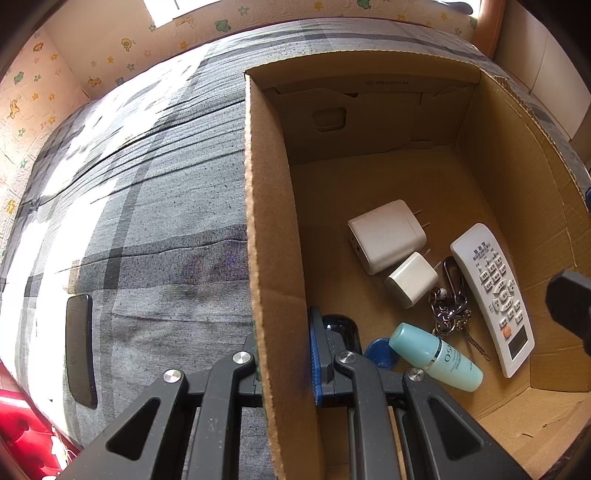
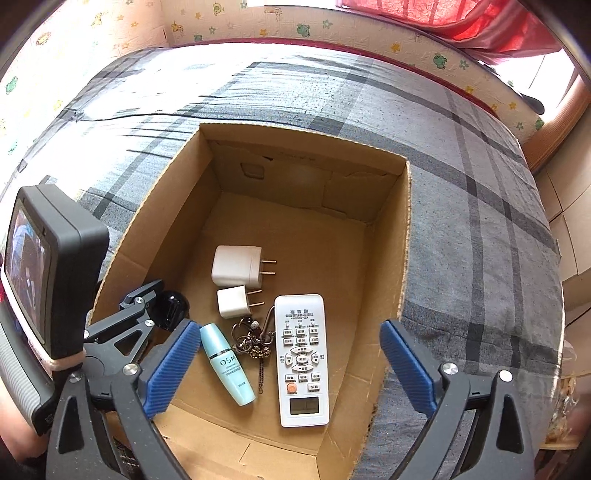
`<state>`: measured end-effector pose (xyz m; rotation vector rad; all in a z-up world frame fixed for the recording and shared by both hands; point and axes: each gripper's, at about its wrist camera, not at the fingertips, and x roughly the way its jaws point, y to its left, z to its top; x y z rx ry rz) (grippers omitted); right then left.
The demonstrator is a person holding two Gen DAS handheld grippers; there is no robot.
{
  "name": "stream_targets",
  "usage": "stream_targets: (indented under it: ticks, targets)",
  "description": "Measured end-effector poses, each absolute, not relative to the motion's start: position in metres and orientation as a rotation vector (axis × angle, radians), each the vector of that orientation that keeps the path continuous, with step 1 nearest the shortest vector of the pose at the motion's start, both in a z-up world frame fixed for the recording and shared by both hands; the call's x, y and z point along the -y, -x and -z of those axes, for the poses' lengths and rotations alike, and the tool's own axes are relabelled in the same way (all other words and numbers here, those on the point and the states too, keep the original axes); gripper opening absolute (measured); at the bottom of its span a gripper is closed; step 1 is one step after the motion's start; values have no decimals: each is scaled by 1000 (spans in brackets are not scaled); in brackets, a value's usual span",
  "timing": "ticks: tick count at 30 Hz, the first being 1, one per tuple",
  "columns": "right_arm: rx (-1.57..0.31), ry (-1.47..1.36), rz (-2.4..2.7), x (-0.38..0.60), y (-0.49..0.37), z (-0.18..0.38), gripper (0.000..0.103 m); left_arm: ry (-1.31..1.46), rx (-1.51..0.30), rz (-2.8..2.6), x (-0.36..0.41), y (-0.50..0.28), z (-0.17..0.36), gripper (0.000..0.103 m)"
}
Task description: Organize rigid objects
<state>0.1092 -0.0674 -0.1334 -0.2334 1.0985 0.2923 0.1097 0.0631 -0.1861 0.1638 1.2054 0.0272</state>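
Observation:
An open cardboard box (image 2: 402, 240) sits on a grey plaid bed. On its floor lie a white remote (image 2: 303, 354), a large white charger (image 2: 238, 266), a small white charger (image 2: 232, 302), a keychain (image 2: 251, 339), a teal bottle (image 2: 227, 363) and a black rounded object (image 2: 171, 304). My right gripper (image 2: 288, 326) hangs open above the box, its blue pads (image 2: 173, 369) wide apart and touching nothing. My left gripper (image 1: 284, 356) is shut on the box's left wall (image 1: 258, 184), one finger inside and one outside. The remote (image 1: 495, 295) and bottle (image 1: 436, 356) also show in the left wrist view.
A dark phone (image 1: 79, 349) lies on the bedspread (image 1: 155, 221) left of the box. A blue disc (image 1: 380, 352) lies by the bottle. Patterned wall padding (image 2: 295, 29) borders the bed's far side, with red fabric (image 2: 461, 18) at the upper right. The box's far half holds nothing.

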Motion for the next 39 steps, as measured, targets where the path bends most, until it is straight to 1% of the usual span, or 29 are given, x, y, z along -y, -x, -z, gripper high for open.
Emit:
stream_targets:
  ticks: [15,17,19,21,23,24,25,26,28,31,39]
  targets:
    - [-1070,151,-257,98,-101,116,103,-164,-1209,-31,-61,-111,184,15]
    - [-1067,138,-258,100,-100,114,103,-169,-1209,-36,-61,-111,184,18]
    - [-1064,139,-251,101,-98,111,103,-173,-1213,-39,-61,-112,183,18]
    - [-1046,150,-234,103,-95,108,103,-189,-1212,-56,-60,-112,180,30]
    - [-1024,164,-221,105,-90,103,103,-183,-1193,-65,-59,-109,173,68]
    - [-1015,165,-218,106,-88,101,103,-176,-1181,-66,-58,-107,169,75]
    - [-1010,162,-219,108,-86,99,103,-179,-1168,-74,-57,-105,165,85]
    - [-1008,156,-221,109,-85,98,103,-191,-1156,-88,-55,-103,161,91]
    - [-1006,136,-230,113,-82,94,103,-210,-1142,-97,-51,-98,154,92]
    - [-988,119,-233,118,-75,87,103,-198,-1130,-94,-48,-88,143,103]
    - [-920,91,-241,131,-46,63,103,-149,-1044,-102,-37,-49,99,103]
